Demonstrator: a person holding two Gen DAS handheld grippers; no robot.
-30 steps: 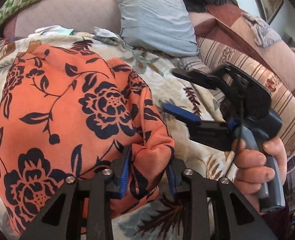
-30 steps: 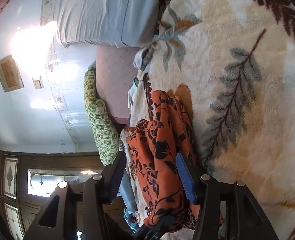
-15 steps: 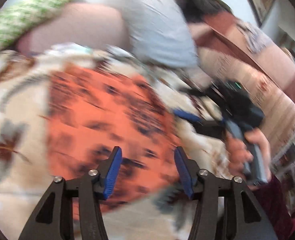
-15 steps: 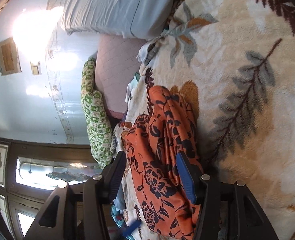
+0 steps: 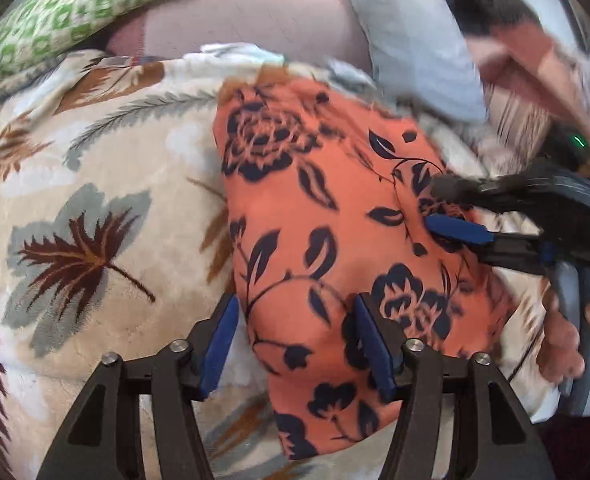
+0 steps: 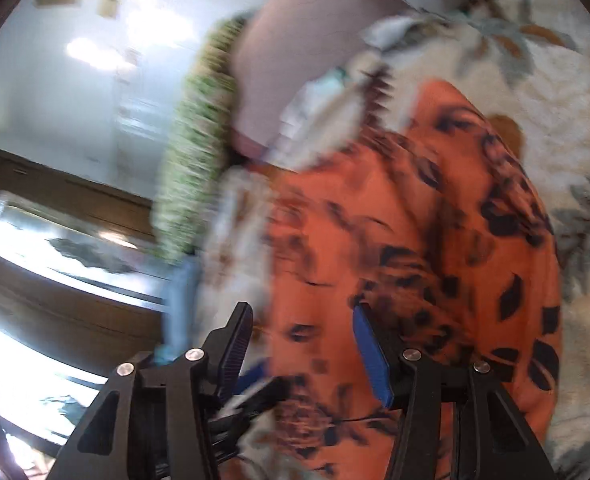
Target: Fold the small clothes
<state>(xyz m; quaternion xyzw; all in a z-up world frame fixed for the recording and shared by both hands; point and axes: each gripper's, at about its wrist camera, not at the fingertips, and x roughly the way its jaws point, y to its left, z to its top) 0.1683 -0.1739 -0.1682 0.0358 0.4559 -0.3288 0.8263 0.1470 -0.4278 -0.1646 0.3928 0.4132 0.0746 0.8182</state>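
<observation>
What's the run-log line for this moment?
left hand-held gripper: open, over folded orange floral cloth | right hand-held gripper: open | cloth on leaf-print fleece blanket

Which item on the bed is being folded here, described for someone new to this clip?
On the cream leaf-print blanket, below the pillows, lies one orange garment between the two open tools. Its navy flower-and-vine print sets it apart from the blanket's brown and grey leaves.

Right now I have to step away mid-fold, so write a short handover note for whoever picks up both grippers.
Left gripper: open, holding nothing, over the near edge of the orange floral garment.
Right gripper: open, at the garment's right side, gripping nothing.
Garment lies on the leaf-print blanket, folded into a compact bundle.
Left to do: check the fold is neat, maybe smooth it. A small pale item lies near the pillows.
</observation>
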